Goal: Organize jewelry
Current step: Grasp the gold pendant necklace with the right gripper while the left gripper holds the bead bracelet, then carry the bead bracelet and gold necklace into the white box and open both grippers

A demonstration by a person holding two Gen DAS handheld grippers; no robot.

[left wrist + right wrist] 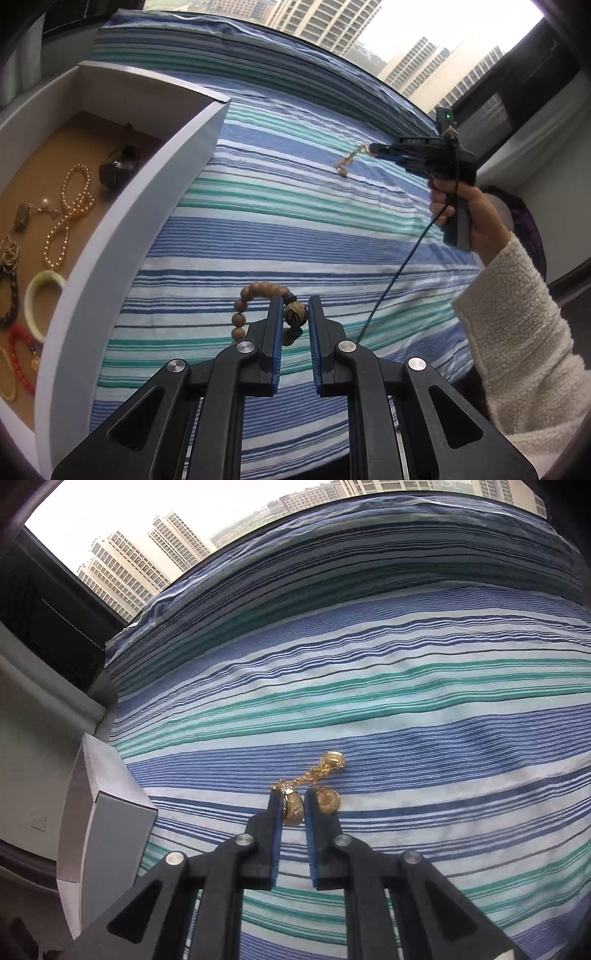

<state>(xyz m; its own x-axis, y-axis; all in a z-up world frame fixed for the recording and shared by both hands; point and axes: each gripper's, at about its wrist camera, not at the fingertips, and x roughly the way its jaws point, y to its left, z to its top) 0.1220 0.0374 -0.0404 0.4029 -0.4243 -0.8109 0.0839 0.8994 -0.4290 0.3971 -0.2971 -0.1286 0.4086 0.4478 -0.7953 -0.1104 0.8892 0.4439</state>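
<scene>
half the wooden bead bracelet (264, 305) perhaps hidden
</scene>
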